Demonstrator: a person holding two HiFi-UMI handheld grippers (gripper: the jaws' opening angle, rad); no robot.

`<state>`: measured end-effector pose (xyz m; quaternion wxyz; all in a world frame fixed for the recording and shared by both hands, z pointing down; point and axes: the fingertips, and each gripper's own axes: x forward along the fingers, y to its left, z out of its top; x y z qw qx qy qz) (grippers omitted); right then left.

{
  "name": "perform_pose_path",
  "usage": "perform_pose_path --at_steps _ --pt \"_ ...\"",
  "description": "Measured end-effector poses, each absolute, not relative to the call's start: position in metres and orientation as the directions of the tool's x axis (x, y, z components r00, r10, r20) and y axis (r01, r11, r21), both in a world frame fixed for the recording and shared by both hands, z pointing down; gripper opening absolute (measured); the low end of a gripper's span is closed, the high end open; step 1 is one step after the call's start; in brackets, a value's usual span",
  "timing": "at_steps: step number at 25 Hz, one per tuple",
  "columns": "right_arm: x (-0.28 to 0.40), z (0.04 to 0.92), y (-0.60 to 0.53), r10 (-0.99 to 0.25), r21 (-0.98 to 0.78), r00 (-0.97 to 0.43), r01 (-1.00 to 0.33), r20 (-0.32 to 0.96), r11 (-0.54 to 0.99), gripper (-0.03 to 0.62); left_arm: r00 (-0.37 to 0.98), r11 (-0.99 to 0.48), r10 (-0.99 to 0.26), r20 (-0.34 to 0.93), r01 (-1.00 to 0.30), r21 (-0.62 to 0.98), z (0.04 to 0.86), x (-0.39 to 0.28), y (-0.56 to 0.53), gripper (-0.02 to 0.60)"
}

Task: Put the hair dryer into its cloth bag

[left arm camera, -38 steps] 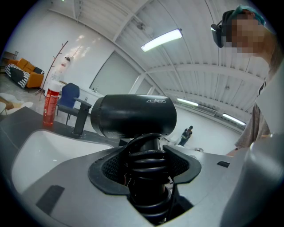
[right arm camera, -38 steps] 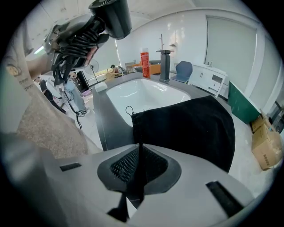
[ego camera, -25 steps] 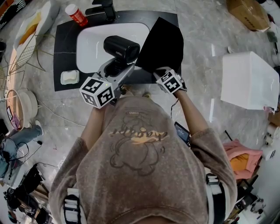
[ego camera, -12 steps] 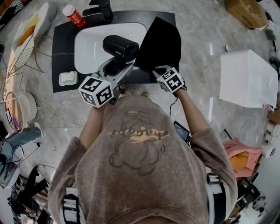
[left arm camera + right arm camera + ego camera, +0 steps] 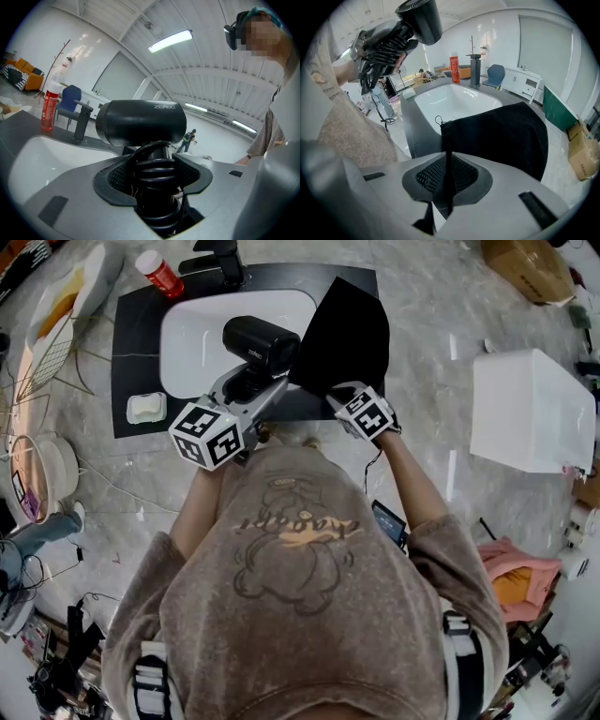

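Even, bright overhead light fills the head view, with soft shadows and glare on the white sink; the bag reads as flat black. Both gripper views bend at the edges and darken at the corners, a ceiling strip light blazing above the dryer, foreground slightly soft.

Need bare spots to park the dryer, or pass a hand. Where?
Free: the white basin left of the hair dryer; the marble floor between the cloth bag and the white box; a thin black counter strip above the soap dish. Crowded: the left edge, with wire rack and cables.
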<state>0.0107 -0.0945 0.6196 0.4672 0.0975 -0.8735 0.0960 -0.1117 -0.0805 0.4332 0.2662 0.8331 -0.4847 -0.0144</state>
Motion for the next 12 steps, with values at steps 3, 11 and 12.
perform_pose_path --at_steps 3,11,12 --pt "0.011 0.619 -0.098 -0.084 -0.086 -0.548 -0.276 0.832 0.957 0.005 0.532 -0.39 -0.814 0.234 -0.799 0.458 0.434 -0.112 -0.081 0.258" --pt "0.015 0.632 -0.089 -0.057 -0.066 -0.504 -0.223 0.862 0.972 0.078 0.533 -0.389 -0.813 0.236 -0.798 0.461 0.434 -0.11 -0.081 0.258" --pt "0.015 0.633 -0.089 -0.059 -0.067 -0.503 -0.228 0.862 0.971 0.072 0.532 -0.388 -0.813 0.237 -0.798 0.461 0.434 -0.111 -0.081 0.258"
